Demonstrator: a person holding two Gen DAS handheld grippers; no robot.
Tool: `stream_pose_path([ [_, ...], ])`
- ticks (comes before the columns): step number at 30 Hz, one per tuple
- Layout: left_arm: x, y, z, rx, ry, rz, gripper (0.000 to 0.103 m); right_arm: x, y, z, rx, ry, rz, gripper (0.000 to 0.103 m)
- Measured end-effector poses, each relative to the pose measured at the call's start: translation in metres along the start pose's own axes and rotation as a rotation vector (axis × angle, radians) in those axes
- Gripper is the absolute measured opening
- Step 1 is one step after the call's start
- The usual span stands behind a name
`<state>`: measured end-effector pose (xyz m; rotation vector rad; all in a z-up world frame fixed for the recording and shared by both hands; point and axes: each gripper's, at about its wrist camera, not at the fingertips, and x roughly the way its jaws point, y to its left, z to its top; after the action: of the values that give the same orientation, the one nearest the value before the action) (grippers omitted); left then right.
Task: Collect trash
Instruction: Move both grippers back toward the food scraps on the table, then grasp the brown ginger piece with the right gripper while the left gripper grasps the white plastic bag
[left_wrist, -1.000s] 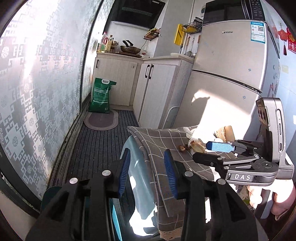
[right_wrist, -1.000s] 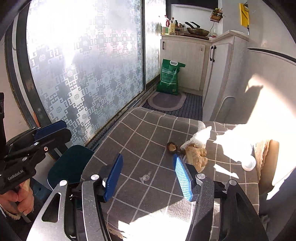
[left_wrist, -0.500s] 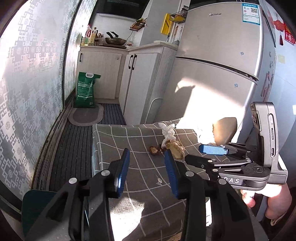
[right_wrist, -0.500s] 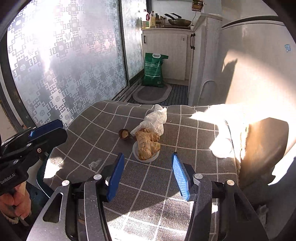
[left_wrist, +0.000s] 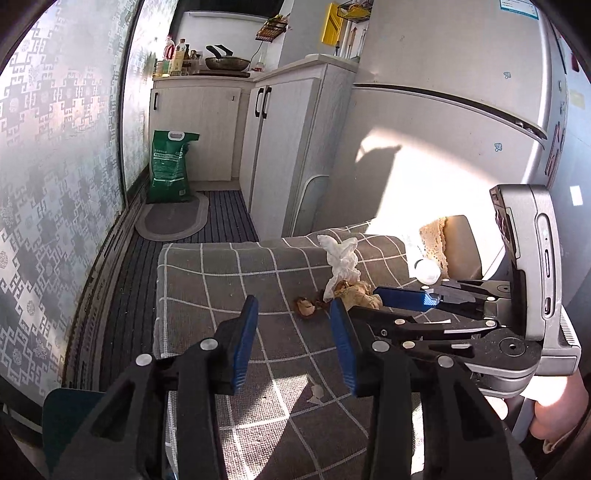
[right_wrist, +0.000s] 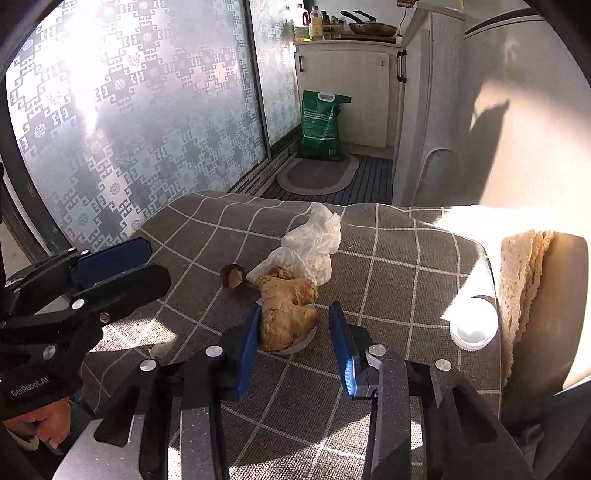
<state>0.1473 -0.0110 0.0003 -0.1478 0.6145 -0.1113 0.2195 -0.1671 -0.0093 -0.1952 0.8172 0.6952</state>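
On the grey checked tablecloth (right_wrist: 388, 280) lies a tan ginger-like lump (right_wrist: 288, 310) on a small white lid, with a crumpled white wrapper (right_wrist: 314, 247) behind it and a small brown nut-like piece (right_wrist: 232, 276) to its left. My right gripper (right_wrist: 295, 334) straddles the near end of the lump; its jaws are closing, and a gap still shows on the right side. My left gripper (left_wrist: 291, 332) hovers open over the cloth, short of the brown piece (left_wrist: 304, 305), nothing between its pads. The right gripper (left_wrist: 373, 306) reaches in beside the lump (left_wrist: 356, 290).
A white round cap (right_wrist: 473, 326) sits near the cloth's right edge by a lace-covered chair back (right_wrist: 524, 280). A tiny clear scrap (left_wrist: 316, 393) lies on the cloth. A fridge (left_wrist: 461, 122), cabinets (left_wrist: 280, 147), a green sack (left_wrist: 170, 166) and a blue seat (left_wrist: 70, 413) surround the table.
Both grippers have moved in over the table toward the trash. The right jaws have narrowed and now flank the ginger-like lump. The left jaws look unchanged.
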Motion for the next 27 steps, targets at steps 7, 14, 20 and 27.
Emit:
stream_pose_path([
  [7, 0.003, -0.012, -0.007, 0.047, 0.022, -0.017, 0.043, -0.015, -0.009, 0.004, 0.029, -0.039, 0.066, 0.029],
  [14, 0.016, -0.033, -0.01, 0.056, 0.065, -0.06, 0.045, -0.045, -0.032, 0.0, 0.111, -0.065, 0.128, 0.03],
  [20, 0.032, -0.05, -0.013, 0.086, 0.107, -0.033, 0.045, -0.056, -0.054, -0.012, 0.152, -0.081, 0.102, 0.03],
  [27, 0.036, -0.058, 0.003, 0.064, 0.07, -0.041, 0.045, -0.06, -0.067, -0.025, 0.165, -0.08, 0.1, 0.03],
])
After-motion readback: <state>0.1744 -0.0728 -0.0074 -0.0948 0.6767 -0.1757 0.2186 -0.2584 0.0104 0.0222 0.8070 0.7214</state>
